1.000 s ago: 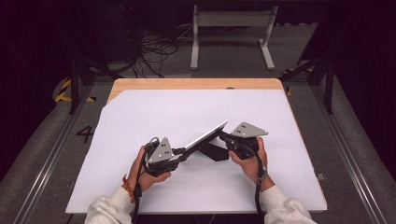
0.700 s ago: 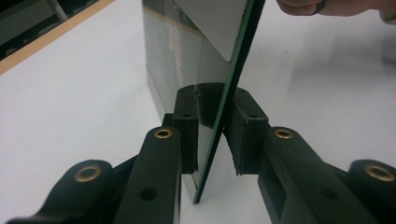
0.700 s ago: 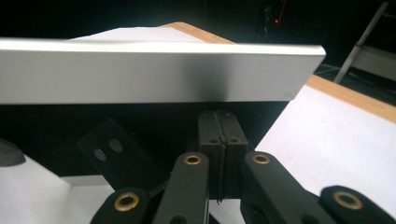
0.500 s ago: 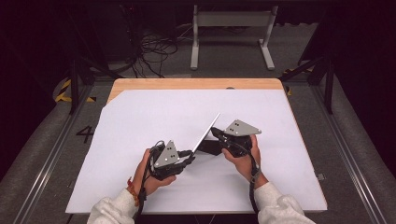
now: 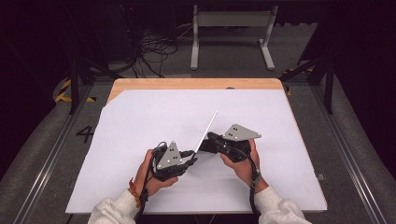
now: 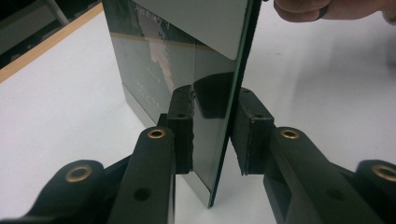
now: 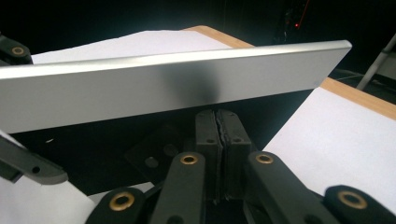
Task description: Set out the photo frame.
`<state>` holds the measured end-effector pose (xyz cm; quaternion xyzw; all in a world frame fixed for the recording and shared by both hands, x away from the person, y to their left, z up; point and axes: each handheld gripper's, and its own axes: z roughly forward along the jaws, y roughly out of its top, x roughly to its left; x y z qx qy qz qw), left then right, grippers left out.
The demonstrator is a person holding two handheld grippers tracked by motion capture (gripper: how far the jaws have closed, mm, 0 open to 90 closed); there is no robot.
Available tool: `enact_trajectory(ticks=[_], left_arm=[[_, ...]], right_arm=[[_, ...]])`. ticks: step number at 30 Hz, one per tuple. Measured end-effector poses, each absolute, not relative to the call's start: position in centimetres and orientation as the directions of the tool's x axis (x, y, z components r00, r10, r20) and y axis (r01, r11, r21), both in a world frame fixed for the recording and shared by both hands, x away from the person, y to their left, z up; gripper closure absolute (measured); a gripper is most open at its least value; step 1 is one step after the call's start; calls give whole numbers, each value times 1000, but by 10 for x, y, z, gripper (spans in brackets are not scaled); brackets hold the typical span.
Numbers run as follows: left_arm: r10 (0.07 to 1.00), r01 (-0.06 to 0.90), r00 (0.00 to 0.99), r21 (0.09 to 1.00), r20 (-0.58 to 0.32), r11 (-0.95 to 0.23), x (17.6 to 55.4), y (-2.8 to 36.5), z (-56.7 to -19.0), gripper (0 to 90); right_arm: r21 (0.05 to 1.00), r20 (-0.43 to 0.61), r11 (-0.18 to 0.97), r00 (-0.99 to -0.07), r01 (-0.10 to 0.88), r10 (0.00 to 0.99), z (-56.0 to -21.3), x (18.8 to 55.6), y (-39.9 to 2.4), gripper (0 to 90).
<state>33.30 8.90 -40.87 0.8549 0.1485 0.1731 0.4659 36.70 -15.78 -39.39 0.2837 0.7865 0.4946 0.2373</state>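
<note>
Tablet (image 6: pixel 219 93) edge-up between loose left gripper (image 6: pixel 212 135) pads; right gripper (image 7: pixel 219 140) shut, empty, beneath it.

We find the white table cover (image 5: pixel 140 135) brightly and evenly lit from above, surroundings dark. Close before the left gripper (image 6: pixel 212 135) the glossy panel (image 6: pixel 205 93) mirrors its pads; nearest jaw parts are soft.
</note>
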Motion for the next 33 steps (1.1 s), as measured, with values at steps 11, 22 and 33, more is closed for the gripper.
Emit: enact_trajectory(ticks=[11,22,33], left_arm=[[389,62,906,858,166,-509,323,97,-402,747],[376,51,912,865,164,-499,317,91,-399,743],[363,42,916,857,172,-513,316,81,-402,756]], right_arm=[[914,-106,363,-759,180,643,-387,355,-153,894],[908,-90,372,-779,191,620,-387,347,-152,900],[913,-80,358,-772,198,631,-388,350,-153,900]])
